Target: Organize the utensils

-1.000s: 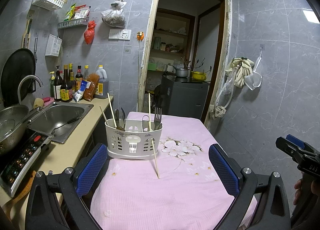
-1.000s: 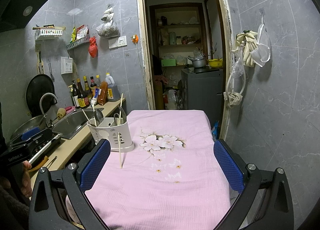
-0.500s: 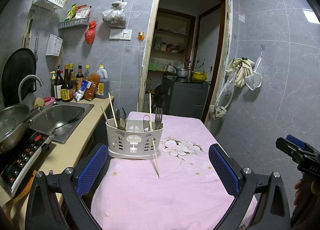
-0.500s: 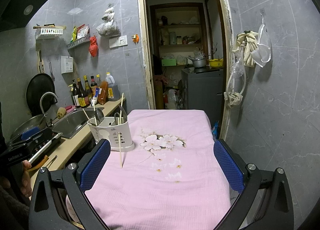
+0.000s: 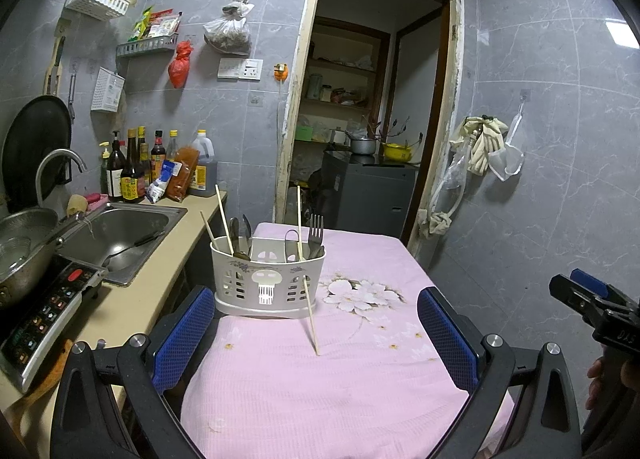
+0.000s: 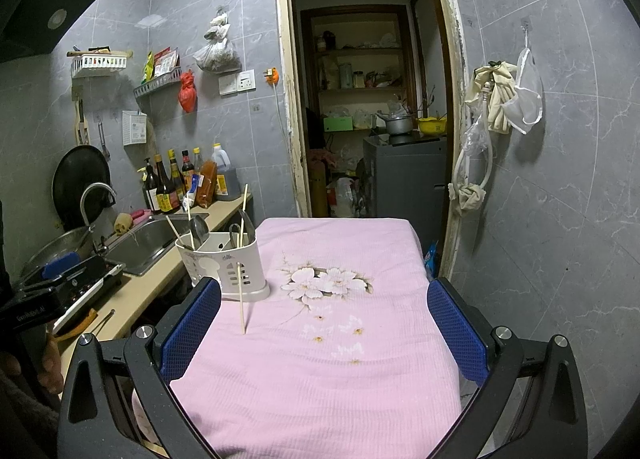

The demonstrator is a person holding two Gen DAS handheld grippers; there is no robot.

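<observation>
A white utensil caddy (image 5: 267, 283) stands on the pink tablecloth (image 5: 340, 387) at the table's left side. It holds a fork (image 5: 316, 228), spoons (image 5: 240, 233) and chopsticks. One chopstick (image 5: 307, 295) leans against the caddy's outside, its tip on the cloth. The caddy (image 6: 224, 265) and leaning chopstick (image 6: 241, 299) also show in the right wrist view. My left gripper (image 5: 316, 331) is open and empty, just short of the caddy. My right gripper (image 6: 324, 327) is open and empty over the cloth, right of the caddy.
A counter on the left carries a sink (image 5: 116, 231), an induction cooker (image 5: 44, 311) with a metal pot and several sauce bottles (image 5: 132, 175). An open doorway (image 5: 368, 111) lies beyond the table. Gloves and bags hang on the right wall (image 5: 488, 147).
</observation>
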